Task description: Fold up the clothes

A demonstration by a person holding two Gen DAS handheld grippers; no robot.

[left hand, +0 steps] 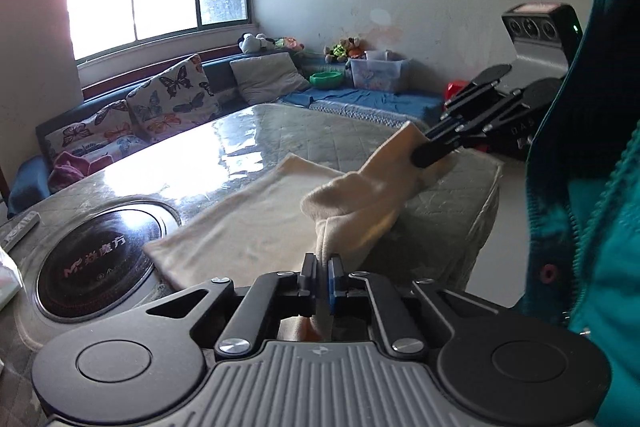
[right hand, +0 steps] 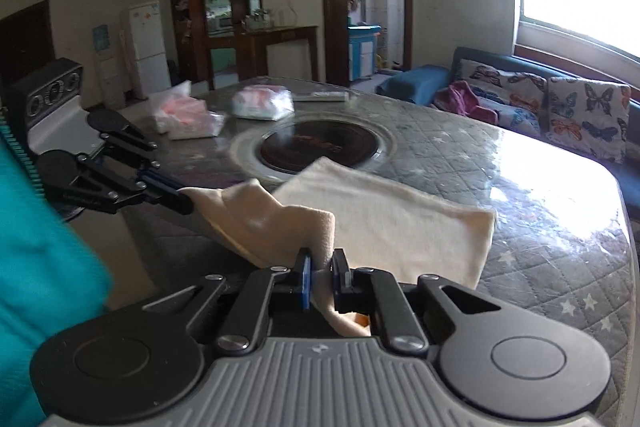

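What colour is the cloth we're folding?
Cream, plain, no pattern: cloth, clearest in the right wrist view.

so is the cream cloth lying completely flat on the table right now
No, the near edge of the cream cloth is lifted off the table, pinched by the left gripper and the right gripper.

Cloth (left hand: 256, 227) corners hidden inside both claws.

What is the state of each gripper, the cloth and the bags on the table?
left gripper: shut on the cream cloth's near edge
right gripper: shut on the same edge
cream cloth: near edge lifted, far part flat on table
plastic bags: lying on the table, untouched
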